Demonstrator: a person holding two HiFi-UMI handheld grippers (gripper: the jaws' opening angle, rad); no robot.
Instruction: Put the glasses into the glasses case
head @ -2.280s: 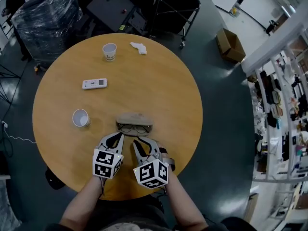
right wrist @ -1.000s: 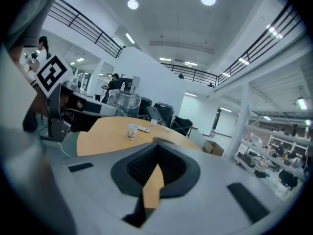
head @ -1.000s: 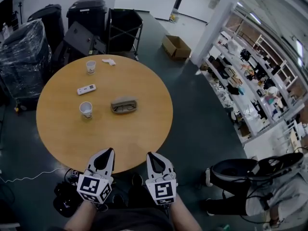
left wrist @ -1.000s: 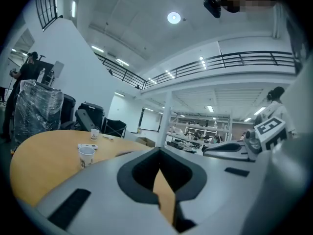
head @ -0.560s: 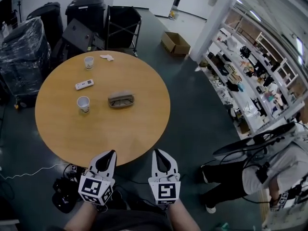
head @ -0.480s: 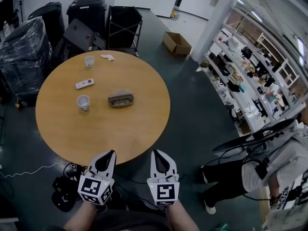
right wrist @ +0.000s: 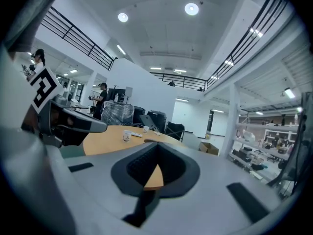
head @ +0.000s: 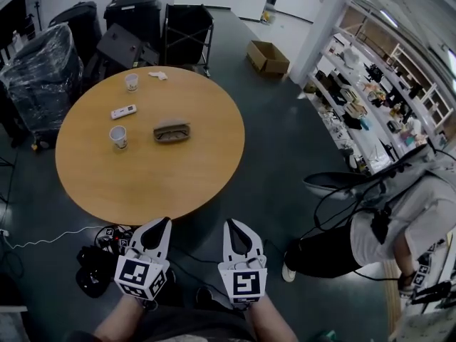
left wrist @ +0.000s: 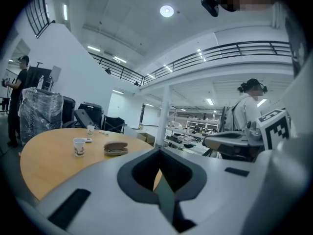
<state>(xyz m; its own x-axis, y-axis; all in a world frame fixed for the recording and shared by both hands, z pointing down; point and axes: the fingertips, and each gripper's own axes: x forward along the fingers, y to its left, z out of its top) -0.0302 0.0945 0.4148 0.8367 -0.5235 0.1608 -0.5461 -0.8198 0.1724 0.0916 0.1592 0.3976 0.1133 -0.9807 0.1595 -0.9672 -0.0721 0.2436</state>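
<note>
**Head view:** Both tools hang over the dark floor, short of the round wooden table [head: 142, 184]. The left gripper [head: 159, 224] and right gripper [head: 236, 226] each have their jaws pressed together on nothing. The glasses case [head: 172, 131] lies well apart from them, near the middle of the tabletop. Its lid seems ajar, and a dark shape inside may be the glasses, though that is too small to confirm.

If the lid does need closing, the likeliest trouble is the long reach back. A paper cup [head: 117, 137] stands near the case and could be tipped by a sweeping arm. Cables [head: 100, 251] are tangled on the floor near the table's edge and could catch a foot. A second person [head: 399, 216] is bent over equipment to the right, which leaves less room on that side. A remote [head: 123, 111], a second cup [head: 131, 82] and a crumpled tissue [head: 157, 75] sit further back.

**Left gripper view:** The left gripper [left wrist: 157, 149] shows its tips meeting with nothing between them. Beyond them the case [left wrist: 115, 148] rests flat on the bare, smooth tabletop beside the cup [left wrist: 78, 147]. A wrapped pallet [left wrist: 41, 109] and a railed upper level frame a tall, brightly lit hall.

**Right gripper view:** The right gripper [right wrist: 157, 144] is likewise closed and empty. Only the table's far part and a cup [right wrist: 126, 136] are visible, with a cardboard box [right wrist: 208, 148] on the floor. The case cannot be picked out here.
</note>
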